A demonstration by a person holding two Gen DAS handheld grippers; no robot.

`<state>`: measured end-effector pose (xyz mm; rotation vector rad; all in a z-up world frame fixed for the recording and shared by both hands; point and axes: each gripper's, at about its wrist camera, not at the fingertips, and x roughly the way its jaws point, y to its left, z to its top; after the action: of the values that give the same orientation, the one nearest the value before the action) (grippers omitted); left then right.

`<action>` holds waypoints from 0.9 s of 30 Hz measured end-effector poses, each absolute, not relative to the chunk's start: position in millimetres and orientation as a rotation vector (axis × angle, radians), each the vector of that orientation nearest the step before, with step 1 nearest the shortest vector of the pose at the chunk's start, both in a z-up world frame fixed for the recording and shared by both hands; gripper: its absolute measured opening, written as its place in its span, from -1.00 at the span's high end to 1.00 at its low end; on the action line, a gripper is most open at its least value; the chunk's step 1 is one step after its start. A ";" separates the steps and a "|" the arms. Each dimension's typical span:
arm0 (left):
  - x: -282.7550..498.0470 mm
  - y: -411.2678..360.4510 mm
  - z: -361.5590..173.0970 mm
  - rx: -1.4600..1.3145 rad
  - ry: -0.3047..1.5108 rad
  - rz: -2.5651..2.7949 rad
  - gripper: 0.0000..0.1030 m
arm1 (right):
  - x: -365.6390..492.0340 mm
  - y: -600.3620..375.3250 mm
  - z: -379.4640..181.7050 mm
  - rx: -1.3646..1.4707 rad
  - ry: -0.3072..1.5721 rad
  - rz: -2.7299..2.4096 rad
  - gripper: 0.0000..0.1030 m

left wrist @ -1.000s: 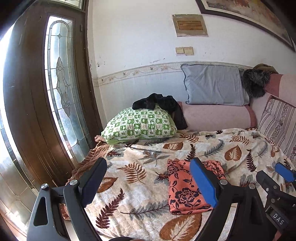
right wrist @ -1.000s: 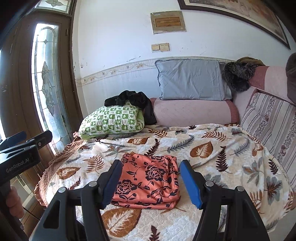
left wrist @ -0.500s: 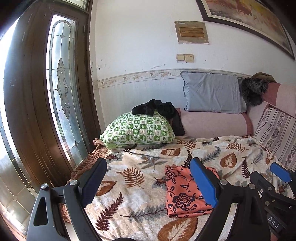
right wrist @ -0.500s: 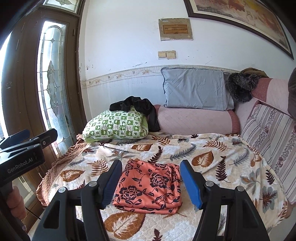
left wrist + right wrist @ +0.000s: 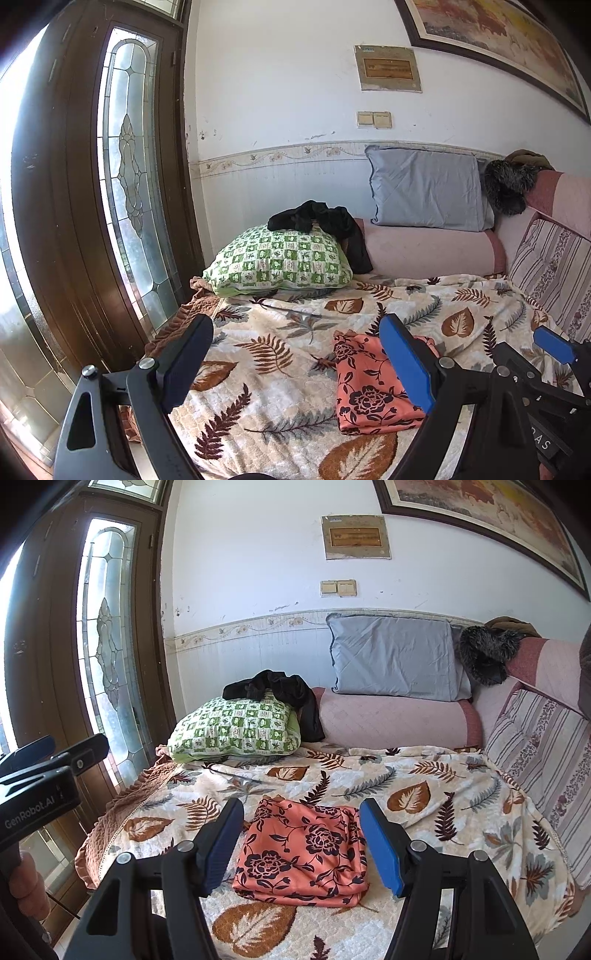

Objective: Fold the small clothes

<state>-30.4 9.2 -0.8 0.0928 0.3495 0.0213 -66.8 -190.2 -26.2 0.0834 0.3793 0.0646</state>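
Grippers, L (image 5: pixel 295 365) & R (image 5: pixel 301 845), wide apart, empty, above folded cloth (image 5: pixel 303 853).

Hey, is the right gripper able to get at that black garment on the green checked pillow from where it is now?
Probably yes. The right gripper is open and holds nothing, and only the folded orange floral cloth lies flat below the way to the black garment on the green checked pillow. It is farther back, so a forward reach is needed.

"GenRobot.AI" on the left claw (image 5: pixel 27 755) body
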 end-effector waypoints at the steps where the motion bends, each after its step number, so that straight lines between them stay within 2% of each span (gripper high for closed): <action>1: -29.9 8.9 -1.4 0.096 0.353 0.024 -0.78 | -65.3 -191.4 -27.4 0.087 0.383 0.067 -0.34; 27: -16.5 2.1 -8.1 0.101 0.382 -0.016 -0.78 | -45.8 -192.8 -40.6 0.100 0.435 0.072 -0.34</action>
<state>-16.5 2.1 -8.1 0.1006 0.3824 -0.0161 -45.8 -192.8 -40.6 0.0995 0.4347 0.0721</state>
